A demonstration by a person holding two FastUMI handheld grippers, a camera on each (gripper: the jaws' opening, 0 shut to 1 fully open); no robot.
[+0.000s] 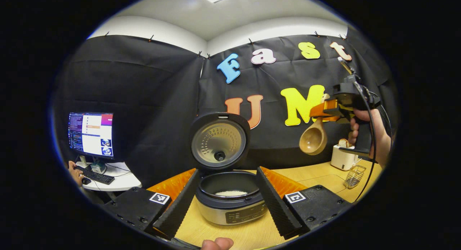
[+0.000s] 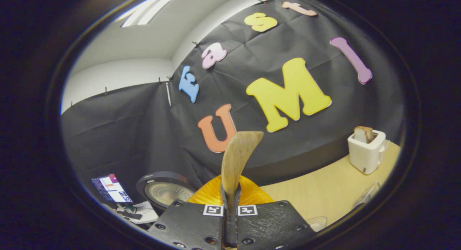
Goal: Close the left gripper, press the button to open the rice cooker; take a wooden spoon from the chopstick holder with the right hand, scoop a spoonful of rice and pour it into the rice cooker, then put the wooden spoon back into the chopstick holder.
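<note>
Your left gripper stands wide open on either side of the round silver-and-black rice cooker, whose lid is up with white rice inside; its front panel print is too small to read. Your right gripper is clamped on the pale wooden spoon, raised to the right above the light wooden table, near the white toaster.

— Can you see the whole wooden spoon?
— No, its handle vanishes between the right gripper's fingers.
— And the rice cooker?
— Its sides sit behind the left gripper's fingers; the panel's markings are too small.
</note>
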